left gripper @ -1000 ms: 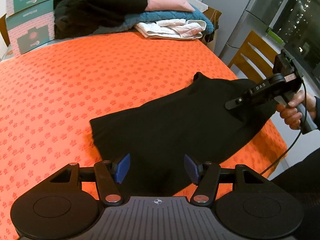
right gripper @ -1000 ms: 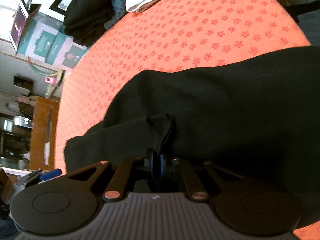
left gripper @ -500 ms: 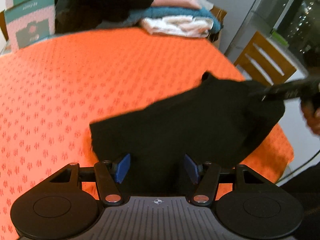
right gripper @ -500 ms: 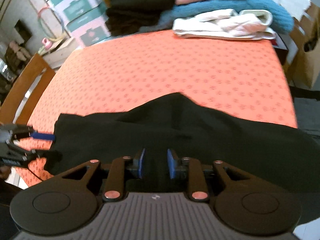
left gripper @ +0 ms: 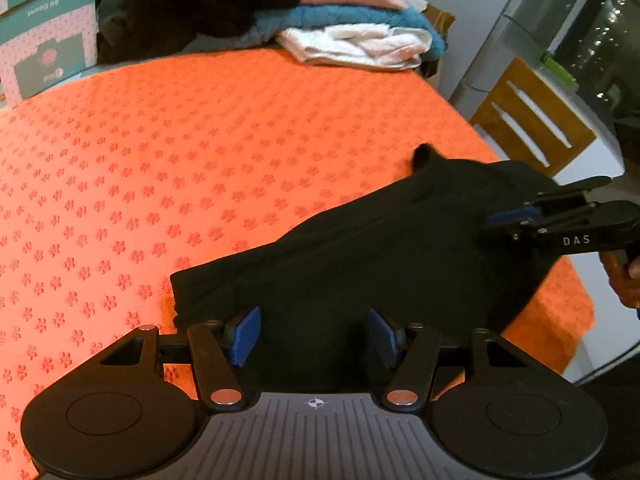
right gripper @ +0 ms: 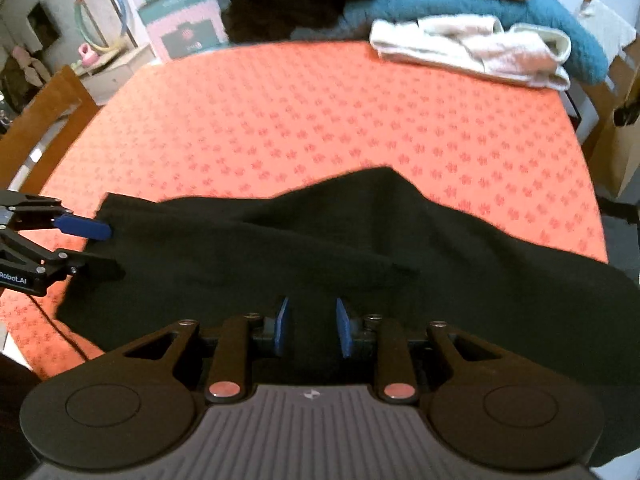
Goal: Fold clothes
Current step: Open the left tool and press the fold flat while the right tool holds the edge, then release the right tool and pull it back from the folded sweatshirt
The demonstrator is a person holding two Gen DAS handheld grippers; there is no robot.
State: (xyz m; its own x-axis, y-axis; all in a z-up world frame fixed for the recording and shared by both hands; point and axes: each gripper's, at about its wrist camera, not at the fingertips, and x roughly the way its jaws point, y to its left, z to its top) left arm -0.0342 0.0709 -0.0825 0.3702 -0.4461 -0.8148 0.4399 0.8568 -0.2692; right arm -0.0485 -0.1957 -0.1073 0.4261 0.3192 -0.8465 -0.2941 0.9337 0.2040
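A black garment [left gripper: 360,248] lies folded near the front edge of the orange patterned tablecloth [left gripper: 180,140]; it also shows in the right wrist view [right gripper: 320,248]. My left gripper [left gripper: 314,336] is open and empty, hovering over the garment's near left end. It appears in the right wrist view [right gripper: 94,246] at the garment's left corner. My right gripper [right gripper: 310,330] is open and empty over the garment's near edge. It shows in the left wrist view [left gripper: 508,216] above the garment's right end.
A stack of folded clothes, pink, teal and white [left gripper: 352,24], and a dark heap [left gripper: 180,4] sit at the table's far side. Boxes [left gripper: 44,32] stand at far left. Wooden chairs stand at the right [left gripper: 532,120] and at the left [right gripper: 36,128].
My right gripper has opened and let go of the black garment's fold, then drawn back and turned level. The garment now lies flat. The left gripper stayed open.
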